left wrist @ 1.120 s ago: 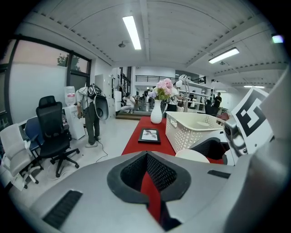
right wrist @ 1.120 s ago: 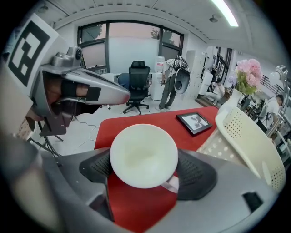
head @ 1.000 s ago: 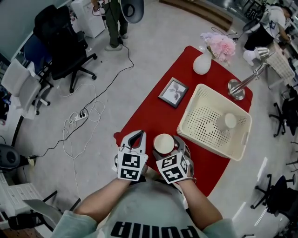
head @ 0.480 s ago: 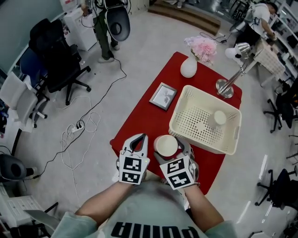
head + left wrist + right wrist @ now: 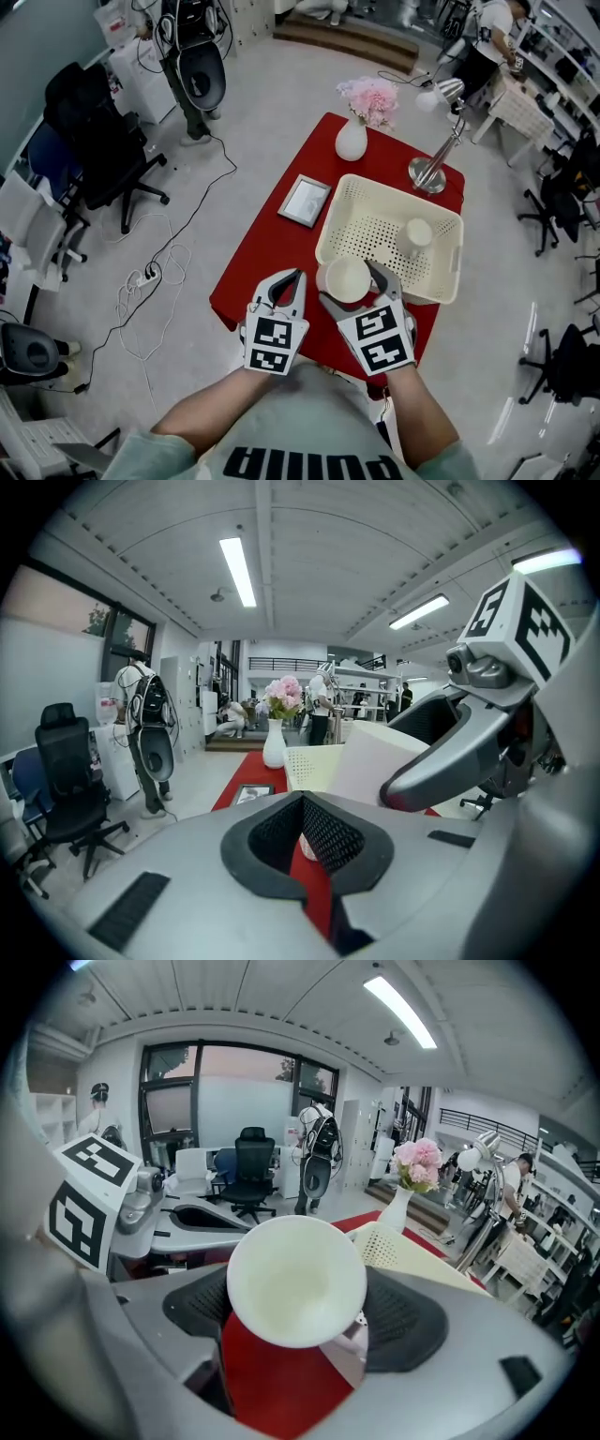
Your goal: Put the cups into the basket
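The left gripper (image 5: 286, 281) has its jaws closed on nothing, only red cloth (image 5: 267, 262) showing through the hollow between the pads. It hangs over the table's near edge, with a frame (image 5: 307, 201) ahead of it.

Just to its right, the right gripper (image 5: 352, 286) clamps a cup (image 5: 345, 277) by the sides, mouth tipped back toward the gripper's camera. A second ago this cup sat short of the basket (image 5: 384, 180), over bare cloth. Now it is at the basket's near left corner, partly over the rim. So the carry looks almost done, and what remains is likely a short push forward, a lowering and a release.

Ahead and right of the jaws, the basket floor is bare through the left and middle. A second cup (image 5: 414, 236) already stands toward its right side, well apart from the held one. The near rim lies right under the cup and must be cleared. A lamp (image 5: 433, 169) stands past the far rim, out of the way.
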Motion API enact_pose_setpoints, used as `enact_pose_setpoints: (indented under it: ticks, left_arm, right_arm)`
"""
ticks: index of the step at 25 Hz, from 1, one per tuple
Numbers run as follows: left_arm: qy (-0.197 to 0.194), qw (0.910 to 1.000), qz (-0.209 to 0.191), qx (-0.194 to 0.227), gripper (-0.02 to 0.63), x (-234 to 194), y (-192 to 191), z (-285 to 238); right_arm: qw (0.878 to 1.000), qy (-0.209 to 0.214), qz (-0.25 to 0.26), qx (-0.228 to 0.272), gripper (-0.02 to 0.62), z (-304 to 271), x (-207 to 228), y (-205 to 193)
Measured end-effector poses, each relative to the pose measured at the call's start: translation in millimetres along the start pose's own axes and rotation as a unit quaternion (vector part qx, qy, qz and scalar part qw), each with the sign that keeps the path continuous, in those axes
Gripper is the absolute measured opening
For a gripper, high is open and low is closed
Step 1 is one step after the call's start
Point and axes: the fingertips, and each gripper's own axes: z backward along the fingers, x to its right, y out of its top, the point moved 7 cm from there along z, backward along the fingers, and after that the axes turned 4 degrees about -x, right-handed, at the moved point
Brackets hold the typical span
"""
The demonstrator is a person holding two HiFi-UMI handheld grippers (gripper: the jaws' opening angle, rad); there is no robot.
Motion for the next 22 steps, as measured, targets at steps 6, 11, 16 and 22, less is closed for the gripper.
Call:
enact_pose_setpoints:
  ticks: [6, 11, 16, 22]
  left_arm:
    - [-0.015, 0.9998, -0.010, 0.010, 0.005, 16.5, 22.3, -17.0]
    - [-0.018, 0.9997, -0.012, 0.013, 0.006, 23.8, 39.7, -33.6]
    - [-0.013, 0.9998, -0.011, 0.009, 0.005, 25.1, 49.1, -49.2]
    - [0.000, 1.0000, -0.006, 0.001, 0.006, 18.6, 54.7, -63.3]
  right_arm:
    - [1.000, -0.019, 0.007, 0.003, 0.396, 6.6, 34.2, 4.6]
    - [1.000, -0.023, 0.009, -0.005, 0.394, 1.0, 59.4, 5.4]
    - [1.000, -0.018, 0.020, -0.014, 0.394, -13.8, 78.0, 5.7]
    - [0.999, 0.000, 0.029, -0.040, 0.394, -43.9, 96.5, 3.7]
